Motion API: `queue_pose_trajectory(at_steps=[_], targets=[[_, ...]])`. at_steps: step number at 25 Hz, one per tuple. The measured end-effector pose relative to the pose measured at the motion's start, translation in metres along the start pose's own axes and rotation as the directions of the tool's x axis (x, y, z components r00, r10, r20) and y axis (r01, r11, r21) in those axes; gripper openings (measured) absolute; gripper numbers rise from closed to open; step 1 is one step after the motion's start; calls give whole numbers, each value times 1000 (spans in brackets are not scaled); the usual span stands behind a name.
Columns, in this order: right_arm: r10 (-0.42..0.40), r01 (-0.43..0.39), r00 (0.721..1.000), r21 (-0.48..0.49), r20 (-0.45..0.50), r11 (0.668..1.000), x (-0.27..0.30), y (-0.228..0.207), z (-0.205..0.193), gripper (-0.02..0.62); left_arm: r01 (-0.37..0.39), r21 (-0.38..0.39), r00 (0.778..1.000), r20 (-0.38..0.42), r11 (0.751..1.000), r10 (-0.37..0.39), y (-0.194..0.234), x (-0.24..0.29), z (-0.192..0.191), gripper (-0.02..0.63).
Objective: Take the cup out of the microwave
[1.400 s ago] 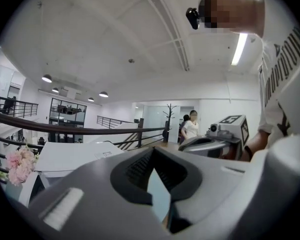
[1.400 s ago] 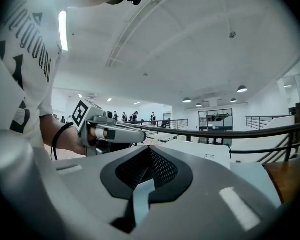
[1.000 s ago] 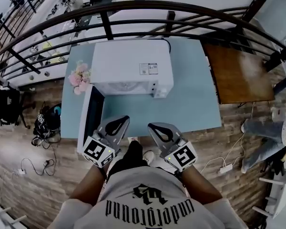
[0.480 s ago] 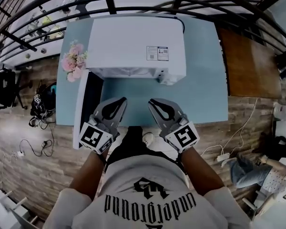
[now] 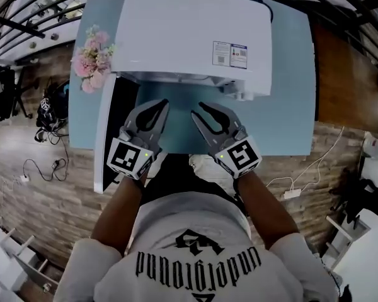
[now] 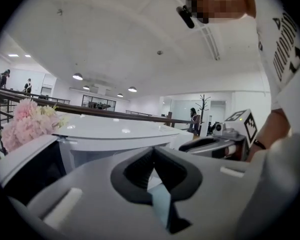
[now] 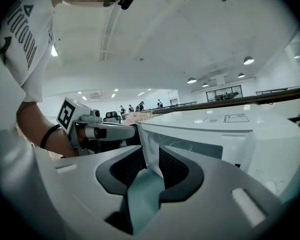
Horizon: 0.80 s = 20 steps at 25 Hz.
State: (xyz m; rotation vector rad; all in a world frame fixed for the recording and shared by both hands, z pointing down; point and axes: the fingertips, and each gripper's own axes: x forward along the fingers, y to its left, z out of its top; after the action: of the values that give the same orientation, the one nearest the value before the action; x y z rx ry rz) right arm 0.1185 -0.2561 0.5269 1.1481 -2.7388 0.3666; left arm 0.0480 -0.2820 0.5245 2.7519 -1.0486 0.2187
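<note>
step in hand: the approach, before any grasp. the microwave [image 5: 189, 36] stood on the table [image 5: 283, 118] with its door [image 5: 120, 124] swung open to the left and flowers [image 5: 91, 58] beside it. the cup [image 7: 182, 145] was inside the cavity, seen only faintly in the right gripper view; in the head view the housing hid it. both grippers were held side by side just before the opening, touching nothing. left gripper [image 5: 161, 106]: jaws pressed together, nothing in them. right gripper [image 5: 200, 110]: jaws had just been opening and stood spread, nothing between them. judgement: the right gripper looked readied for the pick. the next move called for a level reach into the cavity, clear of door and frame, with a jaw on either side of the cup before closing.
</note>
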Motion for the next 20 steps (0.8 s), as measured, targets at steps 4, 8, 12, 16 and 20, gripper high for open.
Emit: queue_pose_trajectory(at_steps=[4, 8, 12, 16, 20], targets=[[21, -21, 999, -6, -49, 1000, 28, -14, -26, 92, 4, -41, 999, -40, 999, -5, 8, 14, -17, 51], [36, -36, 996, 10, -77, 999, 56, -25, -49, 98, -13, -65, 999, -54, 998, 9, 23, 20, -34, 51], [14, -12, 996, 19, -89, 1000, 77, -40, -65, 98, -14, -63, 998, -60, 998, 10, 33, 27, -51, 51], [3, -1, 994, 19, -112, 1000, 93, -51, -81, 100, -16, -88, 997, -82, 996, 9, 37, 33, -58, 51], [9, -6, 992, 22, -123, 1000, 109, -57, -91, 106, -8, -84, 996, -92, 996, 0, 44, 37, -71, 51]])
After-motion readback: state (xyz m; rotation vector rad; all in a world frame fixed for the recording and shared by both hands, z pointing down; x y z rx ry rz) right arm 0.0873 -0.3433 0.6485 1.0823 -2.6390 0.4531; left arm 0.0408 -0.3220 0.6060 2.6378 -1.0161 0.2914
